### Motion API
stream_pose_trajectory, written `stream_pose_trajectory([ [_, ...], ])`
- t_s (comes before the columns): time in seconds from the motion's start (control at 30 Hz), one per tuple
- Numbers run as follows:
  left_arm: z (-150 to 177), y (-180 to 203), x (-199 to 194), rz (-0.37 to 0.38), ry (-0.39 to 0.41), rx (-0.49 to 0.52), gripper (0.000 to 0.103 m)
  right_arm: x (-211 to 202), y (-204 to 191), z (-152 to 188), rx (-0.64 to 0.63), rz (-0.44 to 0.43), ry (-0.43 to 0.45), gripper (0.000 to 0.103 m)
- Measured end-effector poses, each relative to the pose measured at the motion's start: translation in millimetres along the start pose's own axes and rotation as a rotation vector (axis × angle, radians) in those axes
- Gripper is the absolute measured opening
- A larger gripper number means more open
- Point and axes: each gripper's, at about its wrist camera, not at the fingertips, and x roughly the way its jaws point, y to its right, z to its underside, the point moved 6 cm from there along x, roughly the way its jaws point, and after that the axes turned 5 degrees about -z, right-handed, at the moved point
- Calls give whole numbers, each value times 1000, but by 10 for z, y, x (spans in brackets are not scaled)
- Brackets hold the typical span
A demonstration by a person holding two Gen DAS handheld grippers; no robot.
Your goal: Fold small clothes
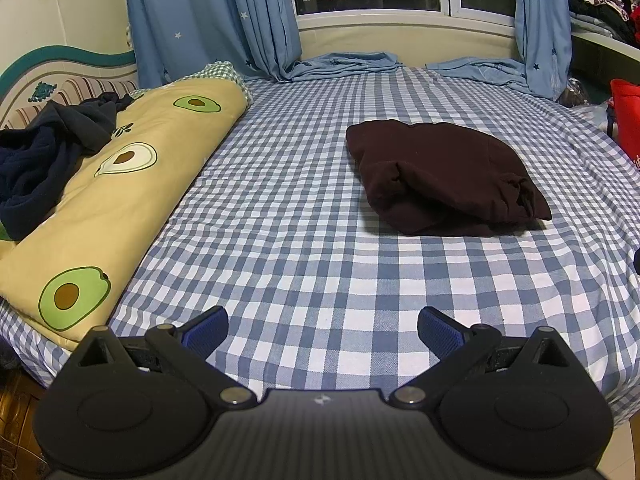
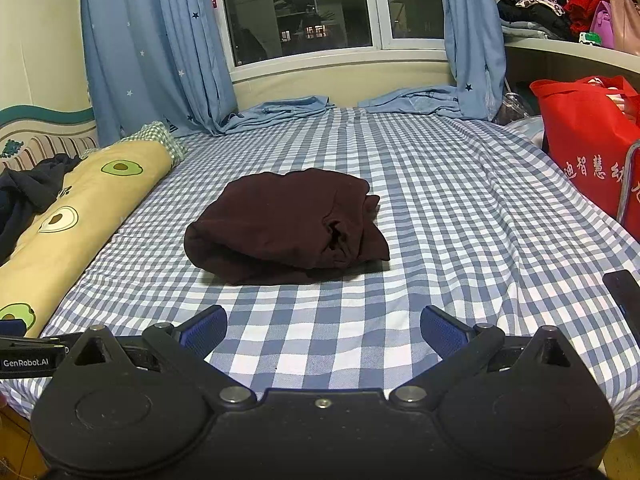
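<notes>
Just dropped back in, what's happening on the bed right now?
Nothing is being handled at this moment. Both tongs are open and empty, held low over the near edge of the checked sheet: the left tongs and the right tongs. The dark maroon garment lies alone mid-bed as a loosely folded bundle, untouched. A navy garment lies crumpled on the avocado-print quilt along the left side.

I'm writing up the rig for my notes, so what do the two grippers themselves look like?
Both match. The left gripper and right gripper each have a matte black body with two rounded, disc-like housings, black link arms joined by silver rivets, and short fingers faced with textured blue pads. A small white mark sits on the left one's centre plate. A black part at the right view's left edge reads GenRobot.AI. No cables or sleeves show.
</notes>
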Motion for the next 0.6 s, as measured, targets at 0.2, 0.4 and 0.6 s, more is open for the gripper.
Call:
stream_pose_trajectory([
  [0.2,1,1,-1,0,0,2,102,-8,12,2,2,0,-1,103],
  [0.4,3,-7,6,0,0,2,102,-3,11,5,3,0,-2,103],
  [0.6,18,-46,22,1,-3,6,102,2,3,-6,5,-2,-6,103],
])
